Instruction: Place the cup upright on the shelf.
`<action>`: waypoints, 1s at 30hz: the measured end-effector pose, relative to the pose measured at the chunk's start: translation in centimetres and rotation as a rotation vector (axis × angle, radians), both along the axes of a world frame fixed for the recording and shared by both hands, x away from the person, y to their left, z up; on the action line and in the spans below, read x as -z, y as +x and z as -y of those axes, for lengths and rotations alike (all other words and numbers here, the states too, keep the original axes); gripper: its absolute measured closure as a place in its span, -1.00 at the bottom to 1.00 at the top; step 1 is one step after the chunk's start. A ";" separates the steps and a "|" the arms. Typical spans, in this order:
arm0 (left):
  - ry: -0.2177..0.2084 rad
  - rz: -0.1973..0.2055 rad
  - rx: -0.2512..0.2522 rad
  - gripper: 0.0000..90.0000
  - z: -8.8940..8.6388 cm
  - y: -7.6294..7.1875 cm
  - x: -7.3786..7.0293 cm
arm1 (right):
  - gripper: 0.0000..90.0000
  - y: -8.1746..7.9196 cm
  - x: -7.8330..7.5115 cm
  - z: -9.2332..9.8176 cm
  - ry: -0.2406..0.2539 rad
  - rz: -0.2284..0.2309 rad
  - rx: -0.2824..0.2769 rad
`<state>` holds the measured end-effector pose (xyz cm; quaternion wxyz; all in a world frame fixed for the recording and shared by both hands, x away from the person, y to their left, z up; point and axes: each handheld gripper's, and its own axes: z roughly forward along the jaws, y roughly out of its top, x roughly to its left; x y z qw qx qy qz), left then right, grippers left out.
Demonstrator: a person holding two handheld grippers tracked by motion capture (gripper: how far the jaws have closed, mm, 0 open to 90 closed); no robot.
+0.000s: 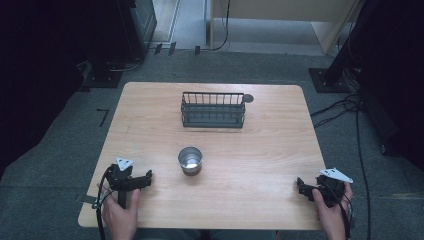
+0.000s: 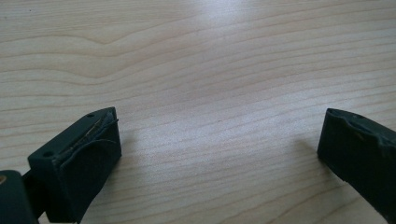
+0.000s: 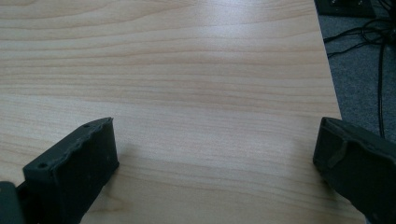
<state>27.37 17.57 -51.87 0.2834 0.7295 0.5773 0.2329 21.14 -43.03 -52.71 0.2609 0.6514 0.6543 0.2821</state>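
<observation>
High view first: we see both grippers resting low at the near edge of the wooden table, the left gripper at the near-left corner and the right gripper at the near-right, well apart from each other. Between them, a little nearer the left one and farther in, stands a small metal cup, upright with its mouth open to us. Beyond it, toward the far edge, sits a dark wire basket, with a small dark round thing just beside its far-right corner; we cannot tell what that is.

We judge that nothing is in hand yet: the work looks to be at its very start, with the cup untouched and well apart from both grippers. In the left gripper view the two jaws stand wide apart over bare wood, holding nothing; the right gripper view shows the same, wide jaws and bare wood, with the table's edge and floor cables off to one side.

The next move, as we read it, calls for the nearer left gripper to travel in toward the cup, jaws kept wide enough to straddle its wall or rim.

We can read no brand, label or writing anywhere on the cup, basket or table.
</observation>
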 end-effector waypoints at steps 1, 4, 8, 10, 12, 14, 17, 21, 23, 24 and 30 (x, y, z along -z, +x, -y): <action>0.000 -0.001 0.000 -1.00 0.0 0.0 0.0 | -1.00 0.0 0.0 0.0 -0.001 0.000 -0.001; 0.000 -0.001 0.000 -1.00 0.0 0.0 0.0 | -1.00 0.0 0.0 -0.1 -0.001 0.000 -0.003; 0.000 0.000 0.000 -1.00 0.0 0.0 0.0 | -1.00 0.1 -0.3 -0.7 0.003 -0.027 0.007; 0.000 0.000 0.000 -1.00 0.0 0.0 0.0 | -1.00 0.1 -0.4 -0.9 0.001 -0.024 -0.002; 0.000 0.000 0.000 -1.00 0.0 0.0 0.0 | -1.00 0.2 -0.7 -1.9 0.012 -0.026 -0.031; 0.000 0.000 -0.001 -1.00 0.0 0.0 0.0 | -1.00 0.3 -0.9 -2.2 0.014 -0.022 -0.038; 0.000 0.000 0.000 -1.00 0.0 0.0 0.0 | -1.00 0.6 -1.5 -3.2 0.012 -0.011 -0.065; 0.000 0.000 0.000 -1.00 0.0 0.0 0.0 | -1.00 1.0 -2.4 -4.6 -0.001 0.008 -0.097; 0.000 0.001 0.000 -1.00 0.0 0.0 0.0 | -1.00 1.4 -2.9 -5.6 -0.018 0.015 -0.121; 0.000 0.001 0.000 -1.00 0.0 0.0 0.0 | -1.00 1.5 -3.0 -5.9 -0.018 0.016 -0.124; 0.000 0.000 0.000 -1.00 0.0 0.0 0.0 | -1.00 2.0 -3.8 -7.9 -0.027 0.025 -0.160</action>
